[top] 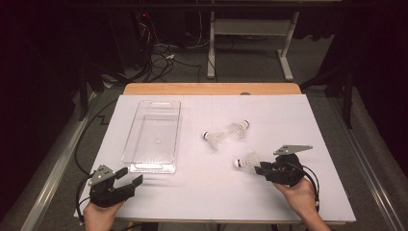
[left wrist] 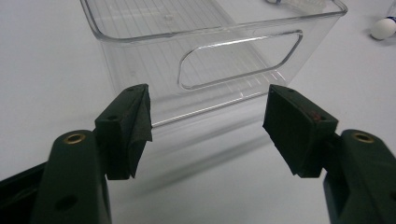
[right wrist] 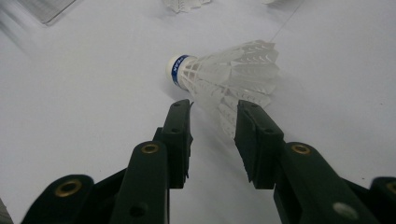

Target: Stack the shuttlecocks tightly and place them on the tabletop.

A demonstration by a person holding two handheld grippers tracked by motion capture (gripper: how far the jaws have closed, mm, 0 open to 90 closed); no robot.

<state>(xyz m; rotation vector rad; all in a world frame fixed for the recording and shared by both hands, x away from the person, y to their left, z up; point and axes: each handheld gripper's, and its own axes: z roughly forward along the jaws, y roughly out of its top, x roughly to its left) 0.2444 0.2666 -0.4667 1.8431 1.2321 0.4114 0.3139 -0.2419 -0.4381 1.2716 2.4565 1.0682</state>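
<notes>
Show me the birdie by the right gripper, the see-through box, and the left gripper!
nearest shuttlecock (right wrist: 224, 77), right gripper view, on its feather skirt.
clear bin (top: 153, 137), high view, on its ribbed floor.
left gripper (top: 129, 176), high view, midway between its fingertips.

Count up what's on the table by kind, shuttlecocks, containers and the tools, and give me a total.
Shuttlecocks: 3
Clear plastic bin: 1
Tools: 2, left tool, right tool
Total: 6
</notes>
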